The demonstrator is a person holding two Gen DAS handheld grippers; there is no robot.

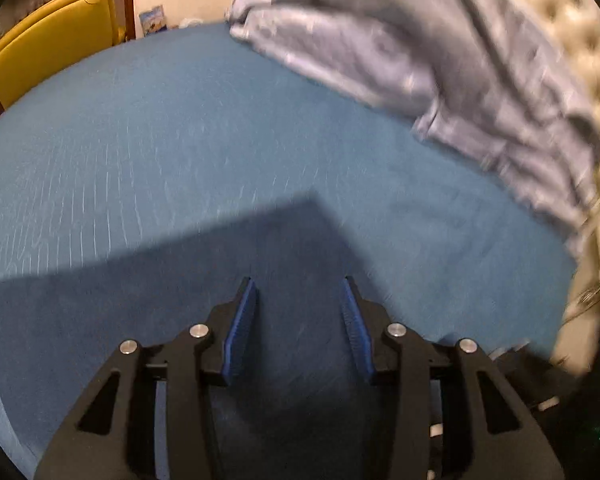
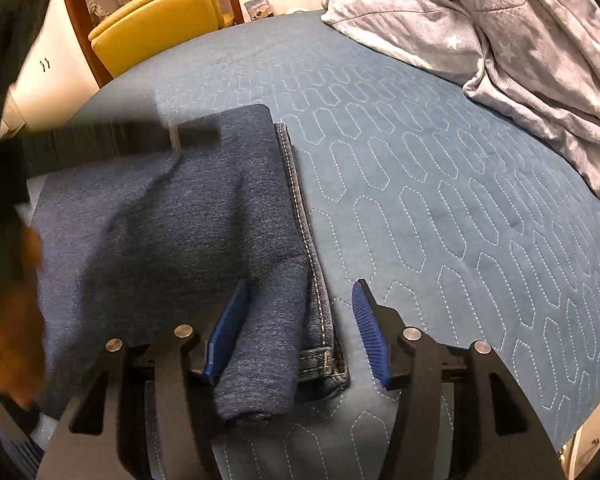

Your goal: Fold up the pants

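Dark blue denim pants (image 2: 172,220) lie folded into a flat rectangle on the blue quilted bed cover (image 2: 420,180), left of centre in the right wrist view. Their stitched hem edge (image 2: 300,208) runs down towards me. My right gripper (image 2: 302,284) is open and straddles the near right corner of the fold; the right pad (image 2: 370,332) stands clear of the cloth. My left gripper (image 1: 300,284) is open over bare bed cover (image 1: 180,120) with nothing between its fingers. The pants do not show in the left wrist view.
A crumpled grey-blue duvet (image 2: 520,40) (image 1: 420,48) lies at the far right of the bed. A yellow chair (image 2: 160,20) (image 1: 52,36) stands beyond the far edge, and a tufted cream headboard (image 1: 572,12) is at the right. A blurred hand (image 2: 12,320) sits at the left edge.
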